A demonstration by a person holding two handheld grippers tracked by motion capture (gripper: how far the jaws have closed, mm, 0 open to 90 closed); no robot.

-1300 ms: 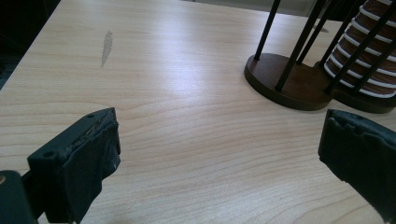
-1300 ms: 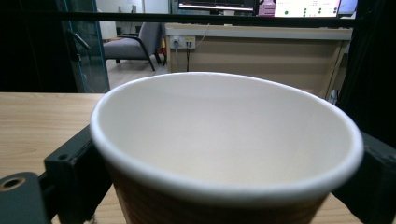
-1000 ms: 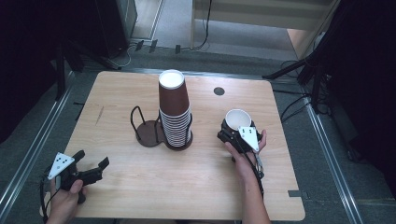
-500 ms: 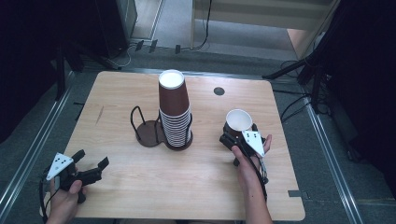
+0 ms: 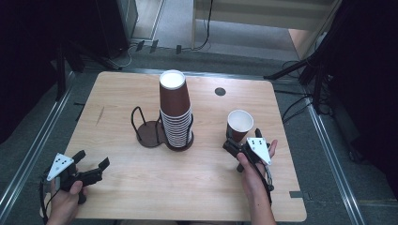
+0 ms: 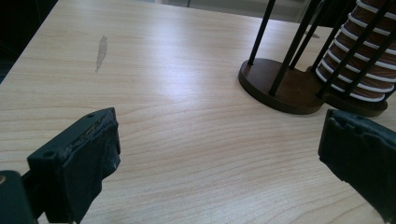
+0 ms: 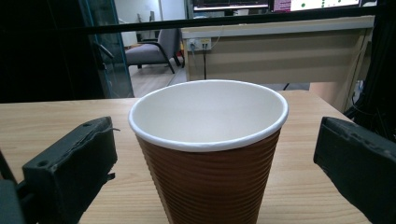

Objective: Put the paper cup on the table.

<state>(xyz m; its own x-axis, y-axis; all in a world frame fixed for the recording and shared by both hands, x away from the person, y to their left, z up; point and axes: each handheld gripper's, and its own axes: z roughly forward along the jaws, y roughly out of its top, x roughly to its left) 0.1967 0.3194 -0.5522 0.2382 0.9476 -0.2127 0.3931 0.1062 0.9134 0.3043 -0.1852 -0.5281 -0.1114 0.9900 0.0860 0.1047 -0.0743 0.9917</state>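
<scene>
A single brown ribbed paper cup (image 5: 239,124) with a white inside stands upright on the table's right half. My right gripper (image 5: 243,139) sits just in front of it. In the right gripper view the cup (image 7: 208,112) stands between the open jaws of that gripper (image 7: 212,158), with a gap on each side. A tall stack of the same cups (image 5: 174,110) fills one ring of a dark wire holder (image 5: 150,132) at mid table. My left gripper (image 5: 92,159) rests open near the front left corner, and its view (image 6: 219,140) looks toward the holder base (image 6: 280,88) and the stack (image 6: 364,60).
The holder's left ring holds nothing. A round black grommet (image 5: 220,91) sits in the wooden tabletop (image 5: 117,98) at the back right. Metal rails run along both sides of the table, and the floor lies beyond.
My right gripper has drawn back a little toward the front edge while the single cup has stayed nearly in place. The left gripper has not moved.
</scene>
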